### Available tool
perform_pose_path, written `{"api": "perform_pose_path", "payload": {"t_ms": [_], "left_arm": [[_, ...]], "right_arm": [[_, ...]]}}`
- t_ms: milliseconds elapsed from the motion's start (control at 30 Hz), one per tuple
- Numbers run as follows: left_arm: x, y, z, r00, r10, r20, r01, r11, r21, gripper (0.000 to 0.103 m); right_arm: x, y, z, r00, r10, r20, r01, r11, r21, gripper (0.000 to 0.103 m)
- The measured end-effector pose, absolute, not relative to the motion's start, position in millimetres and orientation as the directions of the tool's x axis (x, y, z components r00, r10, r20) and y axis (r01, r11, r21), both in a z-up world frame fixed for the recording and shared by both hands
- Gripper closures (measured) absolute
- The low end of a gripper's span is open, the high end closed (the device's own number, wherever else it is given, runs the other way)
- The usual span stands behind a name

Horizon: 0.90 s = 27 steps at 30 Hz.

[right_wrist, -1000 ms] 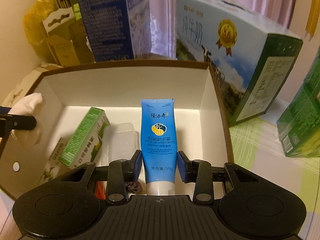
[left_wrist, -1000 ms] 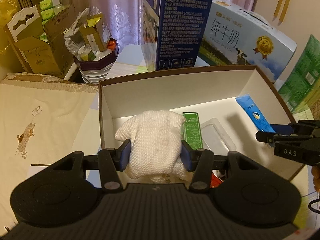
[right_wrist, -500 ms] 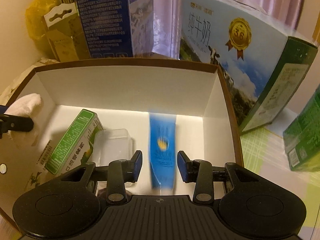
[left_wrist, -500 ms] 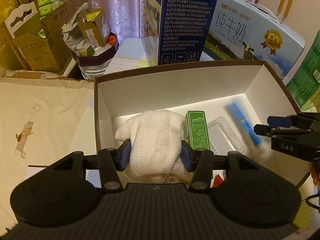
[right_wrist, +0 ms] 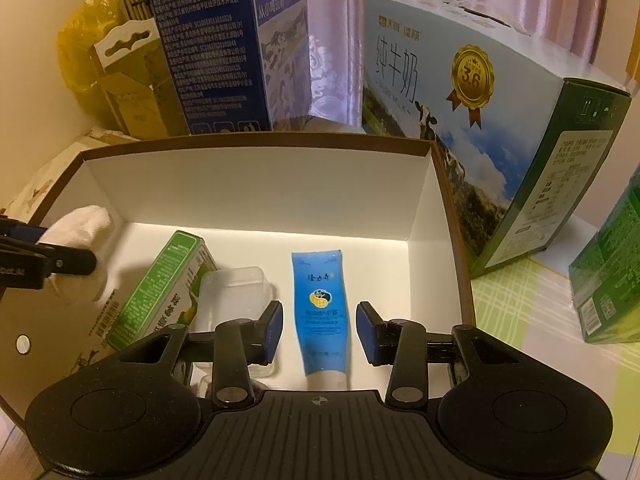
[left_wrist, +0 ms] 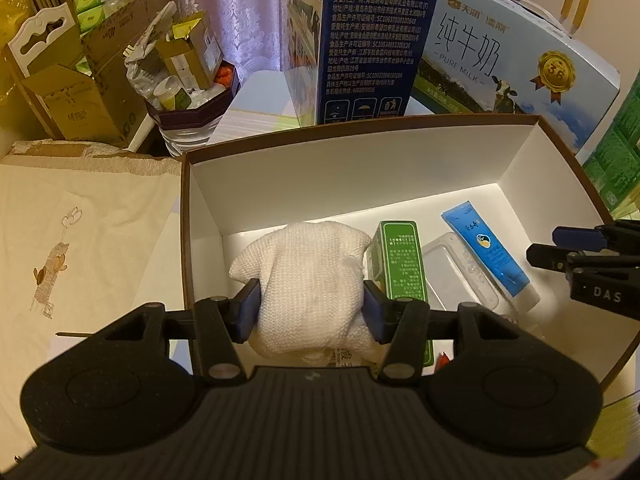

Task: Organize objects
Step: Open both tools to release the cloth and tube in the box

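blue tube (right_wrist: 322, 312) now released from right tool (right_wrist: 319, 332)

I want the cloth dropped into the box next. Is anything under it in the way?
Nothing blocks the drop. The left tool holds the cloth over the box's left end; the floor ahead is bare. The green carton lies just right of it.

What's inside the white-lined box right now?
In the box: blue tube, clear plastic case, green carton, and the white cloth held by the left claw. The claws hide the near floor.
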<state>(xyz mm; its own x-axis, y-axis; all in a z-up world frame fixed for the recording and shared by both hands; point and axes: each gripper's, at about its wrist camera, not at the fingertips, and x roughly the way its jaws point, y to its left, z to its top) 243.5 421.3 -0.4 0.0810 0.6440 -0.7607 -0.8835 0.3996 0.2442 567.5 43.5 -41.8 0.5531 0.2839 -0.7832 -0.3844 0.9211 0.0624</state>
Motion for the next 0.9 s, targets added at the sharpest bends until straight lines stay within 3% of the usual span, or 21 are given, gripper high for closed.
{"api": "perform_pose_path", "payload": {"t_ms": [233, 300, 500, 900], "left_arm": [[247.3, 422.1, 4.8, 0.081, 0.678, -0.730, -0.877, 0.397, 0.271, 0.050], [247.7, 421.9, 7.5, 0.079, 0.687, -0.723, -0.876, 0.393, 0.278, 0.038], [244.4, 418.2, 14.1, 0.077, 0.698, -0.712, -0.878, 0.386, 0.283, 0.026], [236.0, 390.5, 23.0, 0.107, 0.688, -0.718, -0.878, 0.404, 0.257, 0.021]], "right_arm": [[565.7, 42.2, -37.6, 0.560, 0.287, -0.777, -0.387, 0.920, 0.062, 0.065], [564.4, 41.3, -36.4, 0.561, 0.288, -0.776, -0.387, 0.920, 0.062, 0.065], [557.9, 38.9, -32.6, 0.553, 0.304, -0.776, -0.401, 0.913, 0.073, 0.062], [532.7, 27.2, -21.0, 0.564, 0.330, -0.757, -0.382, 0.917, 0.115, 0.049]]}}
